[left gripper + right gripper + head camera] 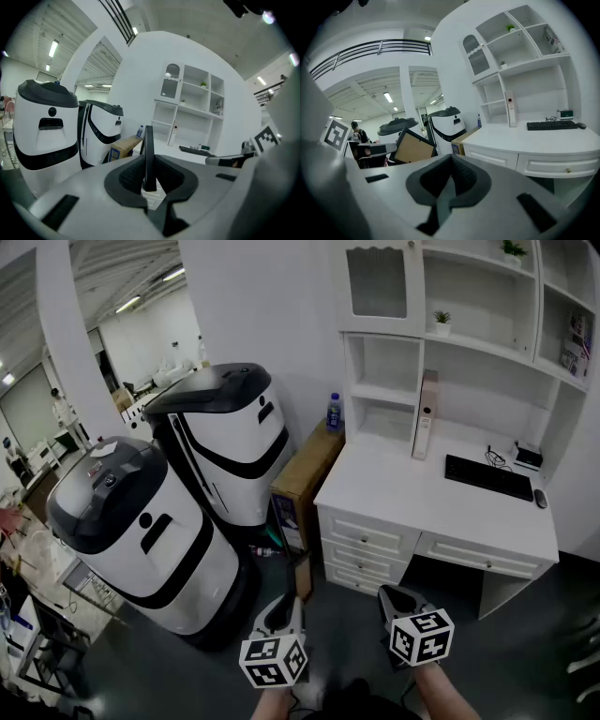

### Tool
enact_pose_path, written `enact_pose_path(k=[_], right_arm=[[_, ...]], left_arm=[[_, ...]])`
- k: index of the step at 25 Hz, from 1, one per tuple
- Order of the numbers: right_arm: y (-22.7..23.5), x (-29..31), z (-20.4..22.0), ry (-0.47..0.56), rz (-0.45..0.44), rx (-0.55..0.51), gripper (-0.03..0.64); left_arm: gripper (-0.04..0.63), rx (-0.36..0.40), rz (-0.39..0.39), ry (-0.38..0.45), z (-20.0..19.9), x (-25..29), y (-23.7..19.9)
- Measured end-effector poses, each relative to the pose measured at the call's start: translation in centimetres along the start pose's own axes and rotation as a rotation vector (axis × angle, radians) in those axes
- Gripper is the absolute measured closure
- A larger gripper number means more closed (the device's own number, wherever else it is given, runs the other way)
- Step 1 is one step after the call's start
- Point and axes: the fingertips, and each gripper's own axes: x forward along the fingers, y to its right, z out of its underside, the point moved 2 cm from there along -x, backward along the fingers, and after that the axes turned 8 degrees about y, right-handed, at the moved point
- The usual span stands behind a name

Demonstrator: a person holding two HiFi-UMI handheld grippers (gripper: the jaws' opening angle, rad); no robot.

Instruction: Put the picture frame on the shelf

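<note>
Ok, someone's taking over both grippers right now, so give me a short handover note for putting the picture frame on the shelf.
Left gripper: shut on the picture frame, which stands on edge between the jaws.
Right gripper: jaws together, nothing in them.
The shelf sits above the white desk, some way ahead.
Done: frame in hand.
Left: walk to the desk and set the frame in an open shelf compartment.

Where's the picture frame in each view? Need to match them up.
Head view: picture frame bottom centre, edge-on, ahead of the left gripper.
Left gripper view: picture frame centre, edge-on, clamped between the jaws.
Right gripper view: picture frame left of centre, tan face showing.
Shared landmark: black keyboard on the desk.
</note>
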Motion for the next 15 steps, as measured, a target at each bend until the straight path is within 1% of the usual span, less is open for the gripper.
enact_pose_path(k=[7, 15], right_arm=[[0.7, 1.3, -0.6, 0.009, -0.015, -0.005, 0.617], [2.3, 2.8, -1.4, 0.028, -0.045, 0.0, 0.615]], left_arm=[[0.537, 0.003, -0.001, 0.003, -0.3, 1.6, 0.2], [0.537, 0.01, -0.037, 0.002, 0.0, 3.0, 0.1]])
